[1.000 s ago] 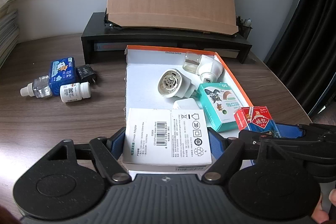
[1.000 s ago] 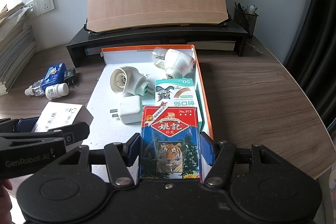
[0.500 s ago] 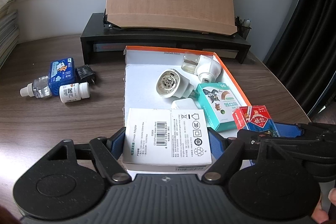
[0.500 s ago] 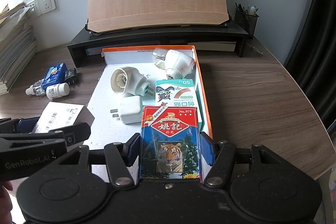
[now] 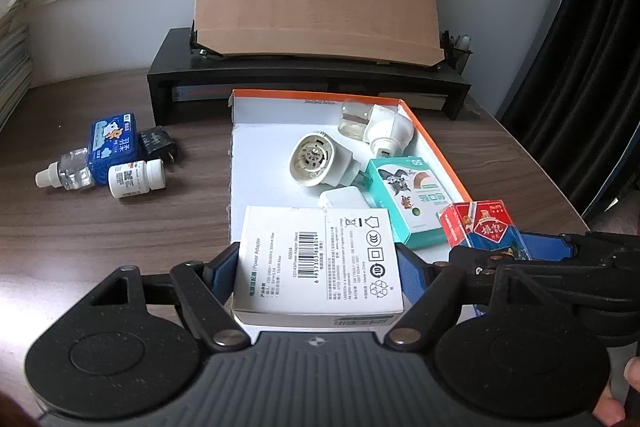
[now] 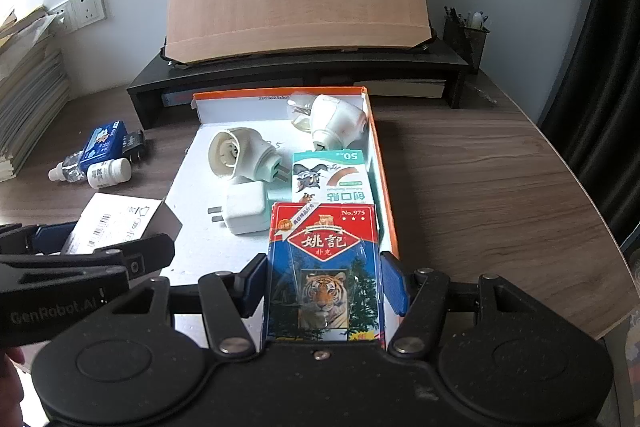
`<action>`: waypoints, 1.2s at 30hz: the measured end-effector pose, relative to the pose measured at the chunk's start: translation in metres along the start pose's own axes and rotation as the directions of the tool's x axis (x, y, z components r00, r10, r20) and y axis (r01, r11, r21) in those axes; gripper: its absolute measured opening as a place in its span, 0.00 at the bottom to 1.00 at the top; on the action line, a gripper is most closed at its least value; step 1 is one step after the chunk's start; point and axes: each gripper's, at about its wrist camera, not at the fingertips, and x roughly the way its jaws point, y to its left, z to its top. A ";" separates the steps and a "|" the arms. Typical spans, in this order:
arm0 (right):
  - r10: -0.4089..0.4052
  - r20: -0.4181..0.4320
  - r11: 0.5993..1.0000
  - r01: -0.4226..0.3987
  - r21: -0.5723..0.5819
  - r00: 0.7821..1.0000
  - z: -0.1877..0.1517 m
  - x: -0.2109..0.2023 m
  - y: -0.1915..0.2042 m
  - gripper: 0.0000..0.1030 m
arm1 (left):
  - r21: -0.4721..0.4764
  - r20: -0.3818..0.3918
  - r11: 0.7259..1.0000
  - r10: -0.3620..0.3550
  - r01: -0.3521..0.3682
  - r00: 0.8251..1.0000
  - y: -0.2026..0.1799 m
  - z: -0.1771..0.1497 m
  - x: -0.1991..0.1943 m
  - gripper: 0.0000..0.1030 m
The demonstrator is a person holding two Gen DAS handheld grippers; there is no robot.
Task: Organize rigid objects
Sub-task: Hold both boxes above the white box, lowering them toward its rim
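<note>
Holding a white box (image 5: 320, 259) in the left claw (image 5: 318, 267) and a card pack (image 6: 324, 271) in the right claw (image 6: 324, 283), the person should next set both into the orange tray (image 6: 374, 147).

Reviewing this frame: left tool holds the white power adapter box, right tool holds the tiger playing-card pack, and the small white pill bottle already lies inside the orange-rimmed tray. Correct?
Not quite. The white pill bottle is not in the orange-rimmed tray; it lies on the desk to the tray's left, beside the blue box, as the left wrist view shows. The rest holds: the left tool grips the power adapter box, the right tool the playing-card pack.
</note>
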 end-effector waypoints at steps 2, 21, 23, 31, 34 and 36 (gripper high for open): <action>-0.002 0.003 1.000 0.002 0.002 1.000 0.000 -0.001 -0.001 0.69 | 0.002 0.000 1.000 -0.002 0.002 1.000 0.000 0.000 0.000 0.77; -0.006 0.001 1.000 0.006 0.005 1.000 -0.002 -0.002 -0.003 0.69 | 0.003 0.000 1.000 -0.006 0.006 1.000 -0.003 0.001 0.002 0.77; -0.005 0.001 1.000 0.005 0.005 1.000 -0.002 -0.002 -0.004 0.69 | 0.002 0.000 1.000 -0.006 0.006 1.000 -0.003 0.001 0.002 0.77; -0.007 -0.001 1.000 0.007 0.003 1.000 -0.002 -0.001 -0.005 0.69 | 0.001 -0.001 1.000 -0.008 0.008 1.000 -0.002 0.001 0.002 0.77; -0.006 -0.001 1.000 0.006 0.004 1.000 -0.002 -0.001 -0.004 0.69 | 0.001 -0.001 1.000 -0.008 0.008 1.000 -0.002 0.001 0.002 0.77; -0.006 -0.001 1.000 0.006 0.004 1.000 -0.003 -0.001 -0.005 0.69 | 0.001 0.000 1.000 -0.008 0.008 1.000 -0.002 0.001 0.002 0.77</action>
